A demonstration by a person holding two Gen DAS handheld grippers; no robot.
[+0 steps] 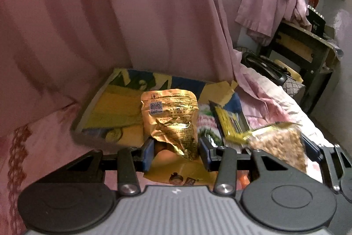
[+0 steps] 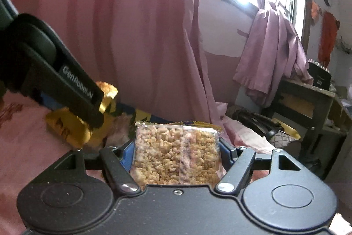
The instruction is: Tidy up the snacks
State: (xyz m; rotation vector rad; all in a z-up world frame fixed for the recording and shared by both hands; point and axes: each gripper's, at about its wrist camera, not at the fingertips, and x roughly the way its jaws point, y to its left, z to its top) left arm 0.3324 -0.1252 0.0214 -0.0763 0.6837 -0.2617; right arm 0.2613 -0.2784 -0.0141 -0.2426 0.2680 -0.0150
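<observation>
Left wrist view shows the left claw [image 1: 176, 152] squeezing the bottom of a crinkly gold pouch [image 1: 170, 118], held up over the colorful tray [image 1: 96, 100] on the bed; it looks light, soft and a bit slippery, so a hold near a flat edge seems best. Right wrist view shows the right claw [image 2: 176, 152], open about as wide as the pack, gripping a clear pack of puffed snacks [image 2: 176, 155], which looks light and easy to crush.
</observation>
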